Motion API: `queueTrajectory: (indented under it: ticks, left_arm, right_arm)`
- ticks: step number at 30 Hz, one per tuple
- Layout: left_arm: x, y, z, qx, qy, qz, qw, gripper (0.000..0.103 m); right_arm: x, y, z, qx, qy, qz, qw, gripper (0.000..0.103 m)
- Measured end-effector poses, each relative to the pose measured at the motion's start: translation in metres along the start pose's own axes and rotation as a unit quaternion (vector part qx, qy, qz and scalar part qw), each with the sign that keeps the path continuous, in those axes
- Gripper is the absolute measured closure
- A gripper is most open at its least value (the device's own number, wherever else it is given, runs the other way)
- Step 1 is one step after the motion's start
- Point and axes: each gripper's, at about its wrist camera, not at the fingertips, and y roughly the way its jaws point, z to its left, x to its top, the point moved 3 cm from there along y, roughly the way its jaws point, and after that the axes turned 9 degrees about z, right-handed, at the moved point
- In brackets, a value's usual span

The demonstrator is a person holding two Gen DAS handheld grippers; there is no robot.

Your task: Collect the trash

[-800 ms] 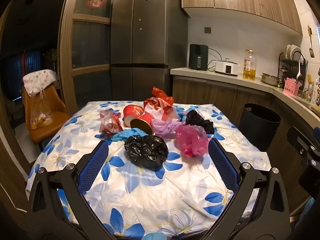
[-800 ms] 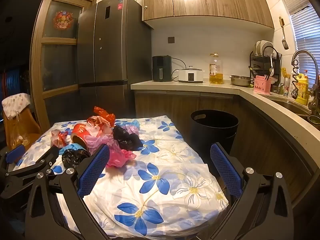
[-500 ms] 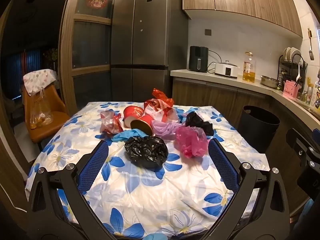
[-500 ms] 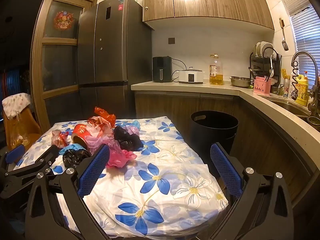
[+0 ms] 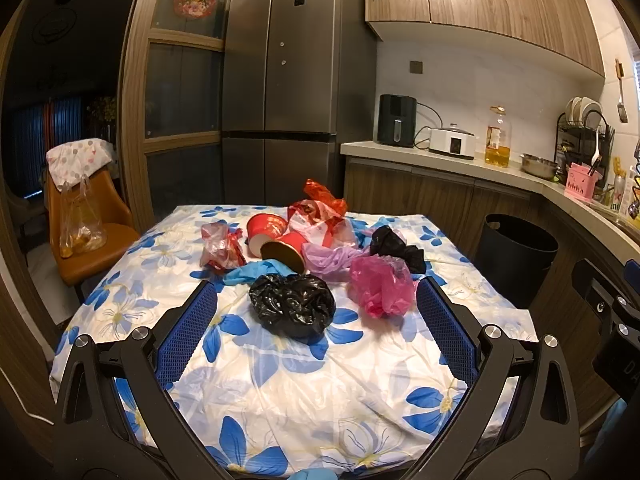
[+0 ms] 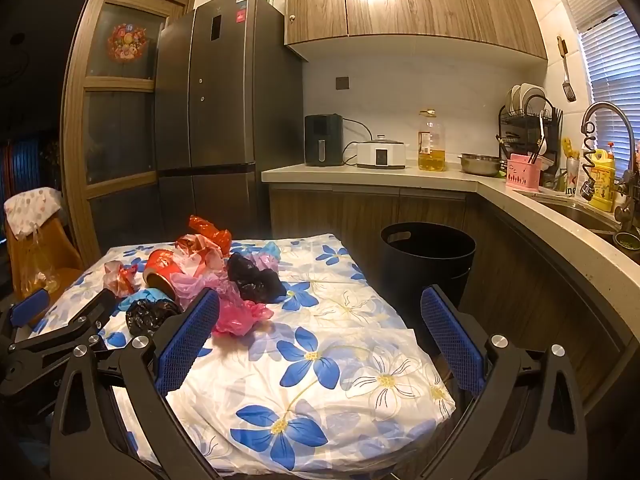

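Crumpled black plastic bag (image 5: 292,310) lies on the flower-print counter (image 5: 280,392), nearest of the trash pile, its long axis left to right. Behind it a red paper cup (image 5: 285,254) lies tipped, mouth pointing near-left. Left tool (image 5: 316,320) and right tool (image 6: 320,328) gape wide, holding nothing. The black round bin (image 6: 428,258) stands far right, its base hidden.

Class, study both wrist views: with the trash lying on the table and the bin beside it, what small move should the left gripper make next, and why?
Probably ease the left gripper forward and down around the crumpled black bag. Its jaws are open and empty, and that bag lies nearest, roughly centred between them. The black bin stands open at the table's right for the drop afterwards.
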Motion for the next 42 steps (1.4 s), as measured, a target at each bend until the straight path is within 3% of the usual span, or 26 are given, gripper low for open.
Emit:
queueTrajectory:
  ticks: [42]
  left_arm:
    - [0.010, -0.010, -0.005, -0.003, 0.000, -0.006, 1.0000, 0.005]
  right_arm:
    - [0.004, -0.010, -0.006, -0.003, 0.008, -0.005, 1.000, 0.005]
